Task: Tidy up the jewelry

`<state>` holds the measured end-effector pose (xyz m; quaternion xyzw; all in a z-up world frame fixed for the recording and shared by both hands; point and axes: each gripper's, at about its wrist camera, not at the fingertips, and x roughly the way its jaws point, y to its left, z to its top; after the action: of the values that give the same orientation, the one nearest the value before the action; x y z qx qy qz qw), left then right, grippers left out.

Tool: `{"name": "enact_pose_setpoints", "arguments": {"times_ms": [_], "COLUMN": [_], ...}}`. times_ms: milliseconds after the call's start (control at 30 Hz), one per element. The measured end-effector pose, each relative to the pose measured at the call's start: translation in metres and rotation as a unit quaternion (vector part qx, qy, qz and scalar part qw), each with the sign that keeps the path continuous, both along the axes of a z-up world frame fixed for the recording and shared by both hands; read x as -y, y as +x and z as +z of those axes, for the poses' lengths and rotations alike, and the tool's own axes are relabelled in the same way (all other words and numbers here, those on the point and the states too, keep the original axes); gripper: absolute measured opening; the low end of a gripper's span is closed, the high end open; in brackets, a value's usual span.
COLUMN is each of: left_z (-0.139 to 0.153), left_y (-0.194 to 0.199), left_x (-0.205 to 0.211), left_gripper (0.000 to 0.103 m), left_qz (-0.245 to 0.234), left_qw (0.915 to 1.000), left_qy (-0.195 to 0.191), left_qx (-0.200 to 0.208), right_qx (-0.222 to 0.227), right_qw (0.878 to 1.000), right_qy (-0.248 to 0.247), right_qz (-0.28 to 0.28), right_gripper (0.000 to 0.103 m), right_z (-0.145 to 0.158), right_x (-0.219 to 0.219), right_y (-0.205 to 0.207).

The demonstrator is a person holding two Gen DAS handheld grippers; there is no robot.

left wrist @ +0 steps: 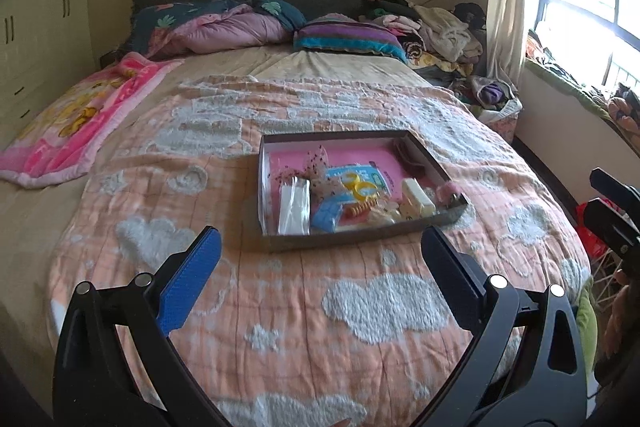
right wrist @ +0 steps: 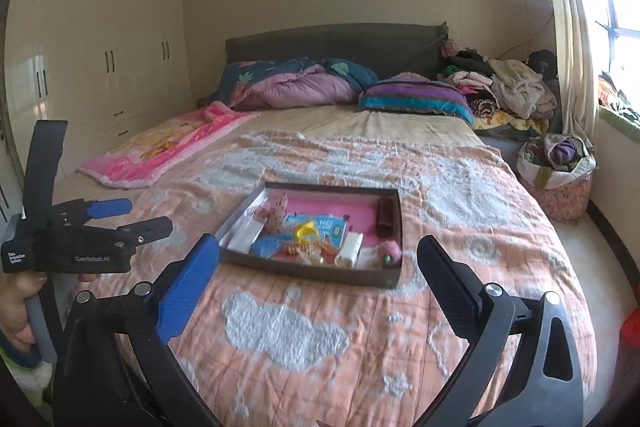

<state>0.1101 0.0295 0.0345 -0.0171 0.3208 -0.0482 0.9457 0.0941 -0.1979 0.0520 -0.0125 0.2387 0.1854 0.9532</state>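
A shallow dark box (left wrist: 360, 233) with a pink floor lies on the orange cloud-patterned blanket (left wrist: 280, 307); it also shows in the right wrist view (right wrist: 312, 269). It holds mixed small items: a clear plastic sleeve (left wrist: 295, 205), a yellow ring-shaped piece (left wrist: 359, 187), a blue packet (left wrist: 326, 215), an orange hair clip (left wrist: 360, 207), a cream box (left wrist: 418, 197), a pink fluffy thing (right wrist: 390, 250). My left gripper (left wrist: 320, 239) is open and empty, near the box's front edge. My right gripper (right wrist: 318, 247) is open and empty, a little further back.
The left gripper body (right wrist: 80, 239) shows at the left in the right wrist view, held by a hand. Pillows and a folded quilt (left wrist: 224, 27) lie at the headboard. A pink blanket (left wrist: 72, 131) lies left. Clothes (left wrist: 432, 27) and a full basket (right wrist: 556, 179) stand right, by the window.
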Motion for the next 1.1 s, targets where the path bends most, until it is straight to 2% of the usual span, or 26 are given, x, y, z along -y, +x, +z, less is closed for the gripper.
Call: {"name": "enact_pose_setpoints", "arguments": {"times_ms": [200, 400, 633, 1100], "left_z": [-0.012, -0.025, -0.035, -0.039], "left_y": [-0.027, -0.036, -0.037, -0.041], "left_x": [0.006, 0.01, 0.009, 0.011], "left_gripper": [0.094, 0.094, 0.094, 0.094], "left_qz": [-0.002, -0.006, 0.0, -0.001], "left_qw": [1.0, 0.9999, 0.9996, 0.9996], "left_qy": [-0.001, 0.002, -0.006, -0.002], "left_qx": [0.0, -0.013, -0.027, -0.03], "right_qx": [-0.016, -0.043, -0.056, -0.067], "right_qw": [1.0, 0.999, 0.998, 0.998], "right_qy": [-0.022, -0.021, -0.011, -0.004], "right_qz": [0.004, 0.002, -0.005, -0.011], "right_gripper": [0.099, 0.099, 0.099, 0.099], "right_z": [-0.021, -0.041, -0.047, -0.051], "right_x": [-0.005, -0.006, 0.002, 0.007], "right_y": [-0.016, -0.023, -0.023, -0.026]}}
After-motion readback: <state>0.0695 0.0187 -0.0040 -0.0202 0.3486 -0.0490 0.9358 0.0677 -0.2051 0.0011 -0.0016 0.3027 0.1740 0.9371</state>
